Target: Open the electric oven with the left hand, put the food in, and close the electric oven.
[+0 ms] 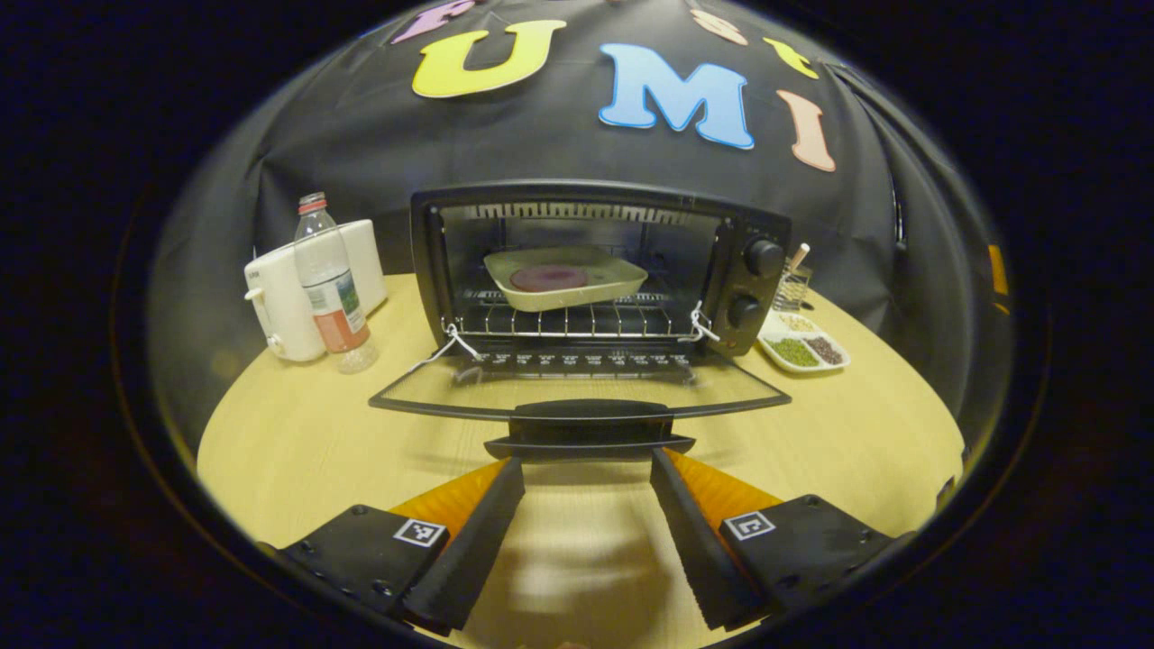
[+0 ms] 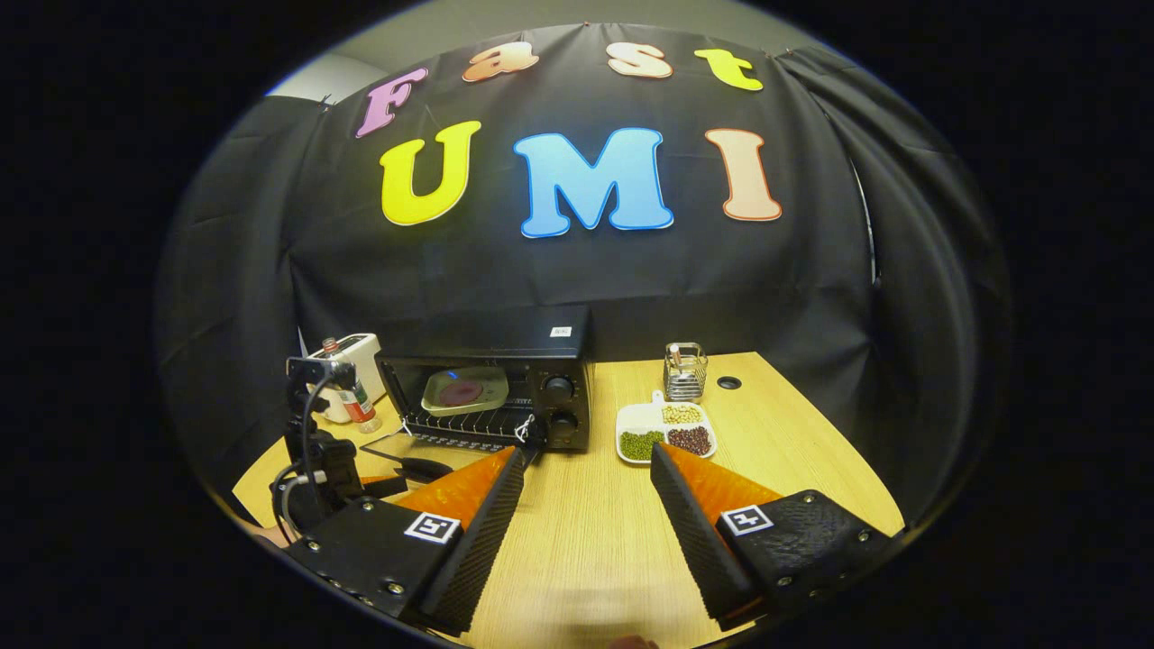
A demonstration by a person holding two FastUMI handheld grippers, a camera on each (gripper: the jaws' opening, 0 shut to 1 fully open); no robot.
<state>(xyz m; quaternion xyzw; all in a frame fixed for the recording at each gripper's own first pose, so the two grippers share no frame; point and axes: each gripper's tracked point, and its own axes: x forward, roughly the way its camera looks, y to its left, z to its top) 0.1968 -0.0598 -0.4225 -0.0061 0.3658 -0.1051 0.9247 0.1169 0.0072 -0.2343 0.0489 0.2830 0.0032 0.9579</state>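
Note:
A black electric oven (image 1: 748, 270) stands on the wooden table with its glass door (image 1: 577, 383) folded down flat. Inside, a pale square dish (image 1: 566, 278) with a dark red round of food (image 1: 548, 278) rests on the wire rack. My left gripper (image 1: 586, 469) is open, its fingertips just short of the door's black handle (image 1: 590, 425) and touching nothing. In the right gripper view the same oven (image 2: 505, 388) sits further off, dish (image 2: 464, 390) inside. My right gripper (image 2: 586, 464) hangs open over the table with nothing held. The left gripper (image 2: 315, 451) shows at the oven's front.
A plastic bottle (image 1: 329, 284) and a white toaster (image 1: 279, 302) stand left of the oven. On its right lie a white divided plate of beans (image 1: 802, 347) and a small wire holder (image 1: 792, 284). Open wooden tabletop (image 2: 793, 469) lies to the right.

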